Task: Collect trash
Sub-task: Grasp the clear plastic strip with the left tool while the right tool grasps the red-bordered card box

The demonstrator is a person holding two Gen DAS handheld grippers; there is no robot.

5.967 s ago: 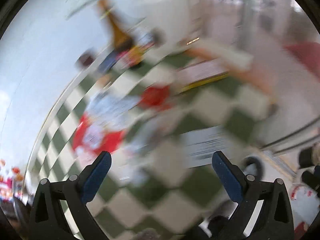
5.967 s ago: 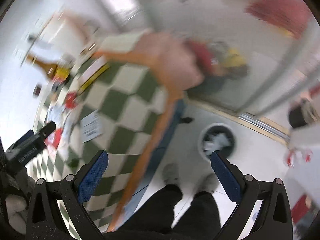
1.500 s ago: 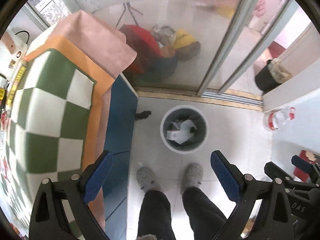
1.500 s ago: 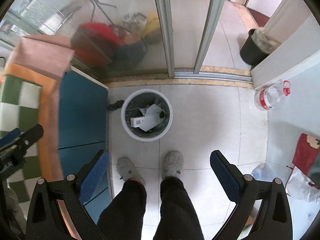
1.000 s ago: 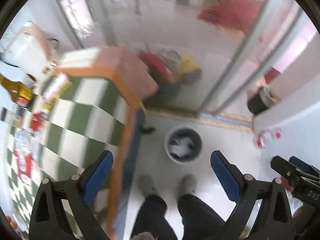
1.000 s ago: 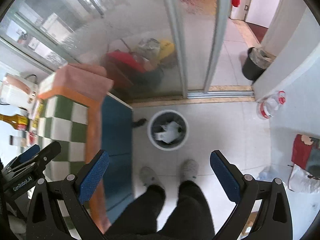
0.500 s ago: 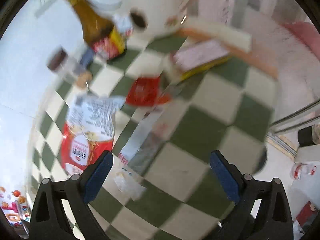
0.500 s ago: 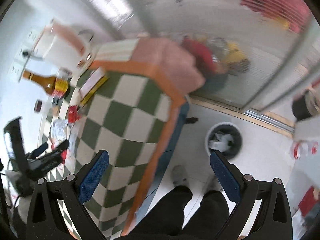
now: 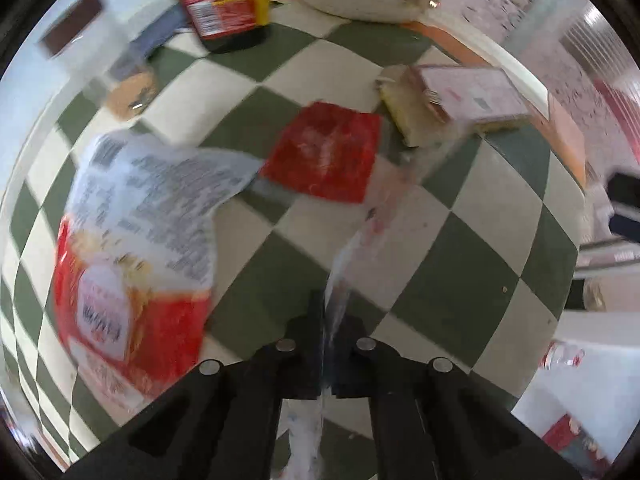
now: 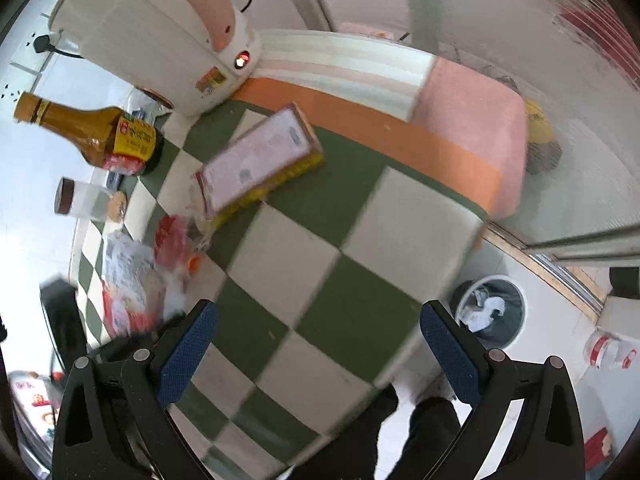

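Observation:
My left gripper (image 9: 326, 308) is shut on a clear plastic wrapper (image 9: 356, 240) that trails across the green-and-white checked tablecloth (image 9: 460, 268). A red packet (image 9: 326, 152) and a large red-and-white snack bag (image 9: 132, 240) lie just beyond it. My right gripper (image 10: 320, 344) is open and empty above the table's near corner. In the right wrist view the same trash (image 10: 132, 276) lies at the left, with the left gripper (image 10: 60, 312) blurred beside it. A white bin (image 10: 490, 312) holding crumpled paper stands on the floor at the right.
A sauce bottle (image 9: 226, 4), a jar (image 10: 86, 202), a white and pink kettle (image 10: 160, 36) and a pink-and-yellow box (image 9: 460, 100) stand at the table's far side. A glass sliding door (image 10: 520, 40) is beyond. My legs (image 10: 400, 440) are by the table edge.
My left gripper has swung from above the bin to the table, dropped low and shut on the clear wrapper. My right gripper has turned toward the table and stayed open.

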